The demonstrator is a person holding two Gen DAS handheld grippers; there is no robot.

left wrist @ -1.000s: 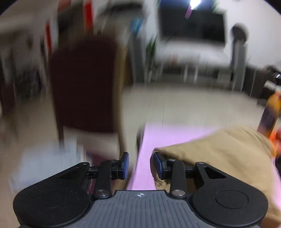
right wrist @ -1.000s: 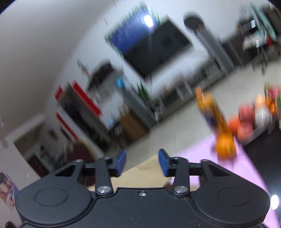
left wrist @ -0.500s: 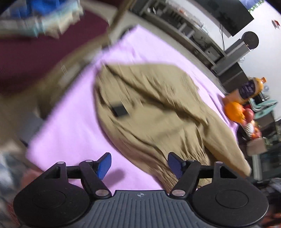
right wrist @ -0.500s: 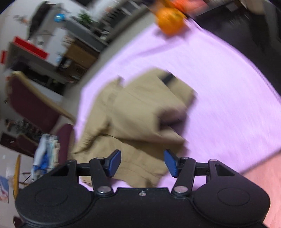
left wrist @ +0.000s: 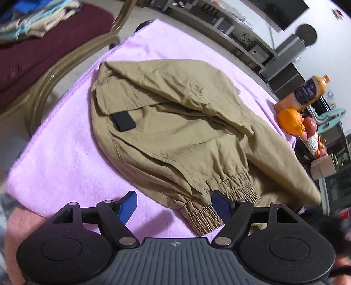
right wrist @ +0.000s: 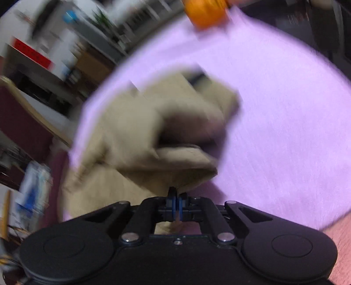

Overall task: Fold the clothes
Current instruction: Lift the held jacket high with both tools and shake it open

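Observation:
Tan trousers (left wrist: 175, 131) with elastic cuffs (left wrist: 228, 193) and a black pocket tab lie crumpled on a pink cloth (left wrist: 65, 166). My left gripper (left wrist: 175, 206) is open, its blue pads either side of a cuff just above the cloth. In the blurred right wrist view, my right gripper (right wrist: 175, 202) is shut on an edge of the trousers (right wrist: 153, 136), which lifts toward it over the pink cloth (right wrist: 285, 131).
A maroon chair (left wrist: 33, 57) with a pile of clothes (left wrist: 37, 19) stands at the left. An orange (left wrist: 290, 121), other fruit and a juice bottle (left wrist: 307, 92) sit at the cloth's far right. A TV stand runs along the back.
Both grippers swung down from facing the room to the trousers. The left gripper opened wider and neared the cuffs. The right gripper closed on the trouser edge.

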